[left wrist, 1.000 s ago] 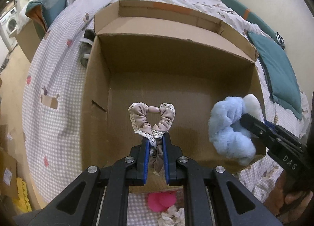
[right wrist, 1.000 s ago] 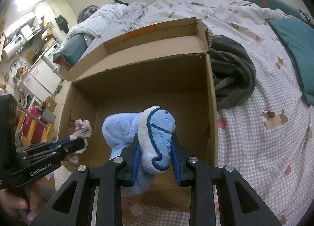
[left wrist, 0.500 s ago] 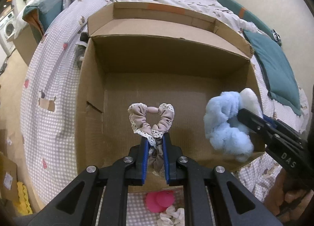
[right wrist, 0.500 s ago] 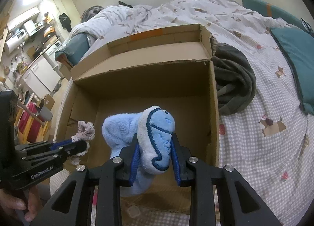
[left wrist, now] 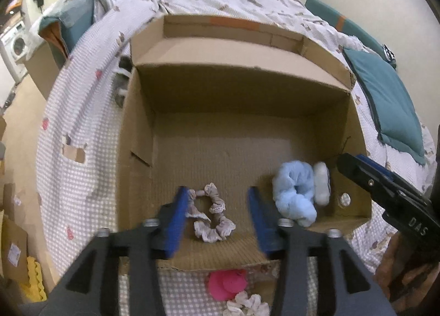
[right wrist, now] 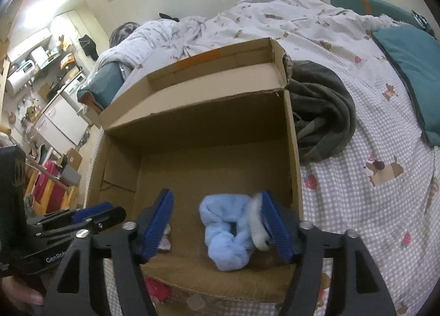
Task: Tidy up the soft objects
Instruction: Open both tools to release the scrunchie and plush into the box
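A: What's biggest ahead of the jaws?

B: The bed [right wrist: 357,192], with the cardboard box [left wrist: 143,134] standing open on it, reaching from under both pairs of jaws to well beyond them.

A: And in the box?

B: The blue plush sock [left wrist: 295,195] lies on the box floor between the right gripper [right wrist: 220,222]'s jaws, which are spread wide; its white part sits against the right-hand pad. The lace scrunchie [left wrist: 211,217] lies on the floor between the left gripper [left wrist: 217,218]'s jaws, also spread wide, one frill touching the left-hand pad.

A: So which step is this?

B: The release, I'd judge: both things are down in the box and neither is gripped.

A: What comes next?

B: Below the left jaws, outside the box's near edge, a pink soft thing [left wrist: 227,281] and a white frilly scrunchie [left wrist: 247,305] lie on the bed. Fetching them calls for lifting both grippers straight out without snagging fluff or lace, then coming back over the near wall.
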`<action>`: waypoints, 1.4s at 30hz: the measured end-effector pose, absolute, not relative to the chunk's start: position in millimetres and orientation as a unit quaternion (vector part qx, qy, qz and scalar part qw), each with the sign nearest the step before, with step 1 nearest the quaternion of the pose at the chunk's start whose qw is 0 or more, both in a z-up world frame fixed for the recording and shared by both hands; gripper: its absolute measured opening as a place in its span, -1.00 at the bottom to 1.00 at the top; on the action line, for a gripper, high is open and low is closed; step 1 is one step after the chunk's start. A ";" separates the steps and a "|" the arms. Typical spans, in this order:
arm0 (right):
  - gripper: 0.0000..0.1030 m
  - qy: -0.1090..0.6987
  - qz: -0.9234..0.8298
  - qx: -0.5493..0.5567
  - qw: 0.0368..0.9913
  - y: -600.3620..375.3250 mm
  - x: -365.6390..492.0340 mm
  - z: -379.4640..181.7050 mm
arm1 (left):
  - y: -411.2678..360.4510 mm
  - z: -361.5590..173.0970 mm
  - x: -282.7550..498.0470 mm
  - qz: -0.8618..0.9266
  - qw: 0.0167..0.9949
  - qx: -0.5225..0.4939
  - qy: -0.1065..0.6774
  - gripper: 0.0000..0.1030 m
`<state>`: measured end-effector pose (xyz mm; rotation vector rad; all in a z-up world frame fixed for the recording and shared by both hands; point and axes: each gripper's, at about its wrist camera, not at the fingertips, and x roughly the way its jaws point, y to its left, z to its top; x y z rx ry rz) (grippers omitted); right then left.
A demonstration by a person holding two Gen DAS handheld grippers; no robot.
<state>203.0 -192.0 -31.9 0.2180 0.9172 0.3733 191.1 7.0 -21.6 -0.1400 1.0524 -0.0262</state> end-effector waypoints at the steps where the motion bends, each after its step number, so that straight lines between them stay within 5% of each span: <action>1: 0.46 0.438 0.181 0.109 0.874 -192.6 203.4 -31.7 | 6.6 -19.3 190.7 -0.009 0.866 -0.064 0.496 0.06; 9: 1.00 0.441 0.177 0.119 0.872 -194.3 205.7 -31.2 | 10.7 -17.5 192.7 0.026 0.871 -0.039 0.489 0.21; 42: 1.00 0.403 0.163 0.116 0.893 -211.7 167.4 -11.4 | 26.4 5.5 140.9 0.048 0.888 -0.050 0.454 0.21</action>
